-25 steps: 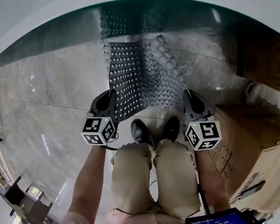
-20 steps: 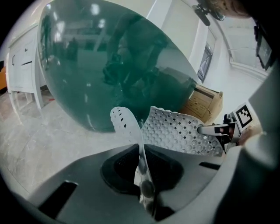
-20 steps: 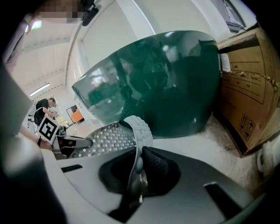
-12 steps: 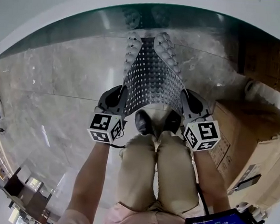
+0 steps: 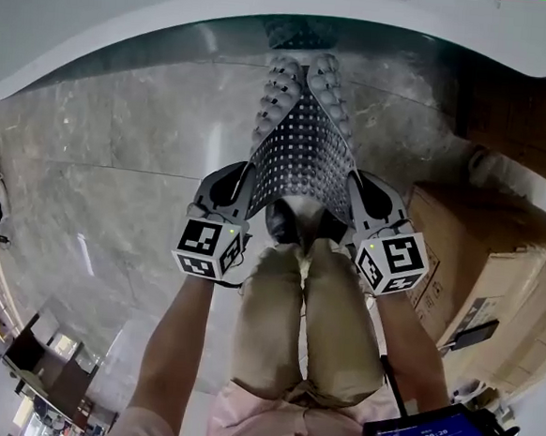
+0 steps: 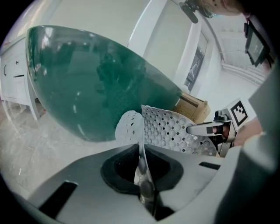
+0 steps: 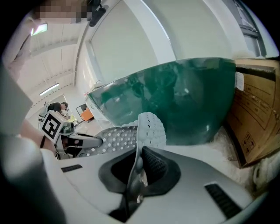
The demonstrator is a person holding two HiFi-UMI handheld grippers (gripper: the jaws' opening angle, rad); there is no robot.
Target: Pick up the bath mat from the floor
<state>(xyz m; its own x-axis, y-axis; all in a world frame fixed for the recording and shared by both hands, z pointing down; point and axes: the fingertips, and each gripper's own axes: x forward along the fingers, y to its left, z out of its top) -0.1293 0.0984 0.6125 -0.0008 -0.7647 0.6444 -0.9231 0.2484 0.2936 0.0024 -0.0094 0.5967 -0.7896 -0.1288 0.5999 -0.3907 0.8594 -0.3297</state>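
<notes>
Bath mat: grey, perforated, studded with round bumps; held up between the two grippers in front of the person's knees; its middle sags in a trough; its far end droops toward the bathtub; whether that end touches the floor cannot be told.

Left gripper: fingers closed on the mat's left near edge, which stands pinched upright between them.

Right gripper: fingers closed likewise on the mat's right near edge.

Bathtub: green wall, white rim, just beyond the mat.

Floor: pale grey marble tile.

Cardboard box: brown, on the floor to the right, near the right gripper.

Person: beige trousers; dark shoes below the mat's near edge.
</notes>
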